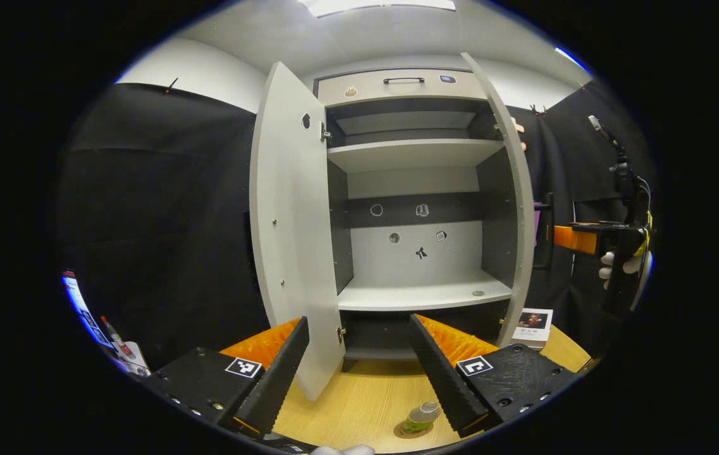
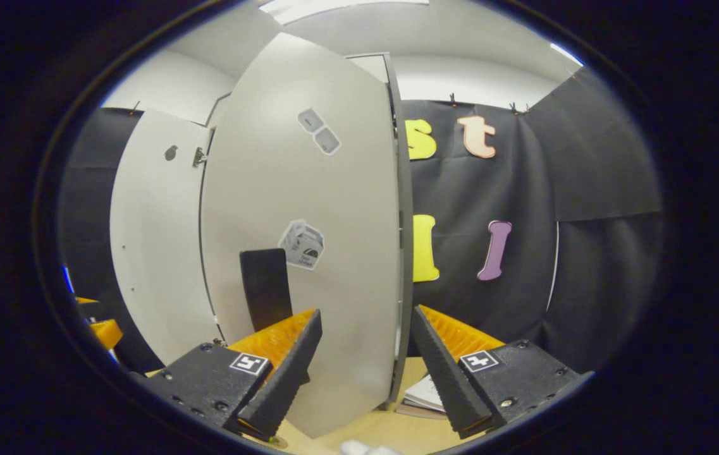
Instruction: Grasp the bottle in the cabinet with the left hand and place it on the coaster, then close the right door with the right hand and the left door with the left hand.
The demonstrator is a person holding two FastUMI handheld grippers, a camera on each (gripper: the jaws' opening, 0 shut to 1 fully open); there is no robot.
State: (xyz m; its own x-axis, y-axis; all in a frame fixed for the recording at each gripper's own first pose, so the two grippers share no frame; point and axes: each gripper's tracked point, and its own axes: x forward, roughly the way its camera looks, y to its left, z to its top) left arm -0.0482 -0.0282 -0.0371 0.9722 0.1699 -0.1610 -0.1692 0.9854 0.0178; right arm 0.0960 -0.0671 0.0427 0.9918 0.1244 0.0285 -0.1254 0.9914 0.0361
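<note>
A tall grey cabinet [image 1: 413, 189] with pale shelves is seen standing on a light wooden tabletop [image 1: 365, 398], with both of its doors swung open. In the left gripper view, the left tongs [image 1: 356, 379] are held released and empty in front of the cabinet, the jaws standing wide apart. A small clear plastic bottle with a green base [image 1: 422, 416] is seen standing on a round brown coaster [image 1: 411, 432] on the tabletop, in front of the cabinet and just beside the inner edge of the right-hand finger. The left door [image 1: 293, 246] is seen standing out from the cabinet's left side, the right door [image 1: 511, 208] from its right side. A small white book [image 1: 534, 327] lies on the tabletop to the right of the cabinet. In the right gripper view, the right tongs [image 2: 365, 373] are held released, with the outer edge of the right door seen between the spread jaws; whether it is touched cannot be told.
</note>
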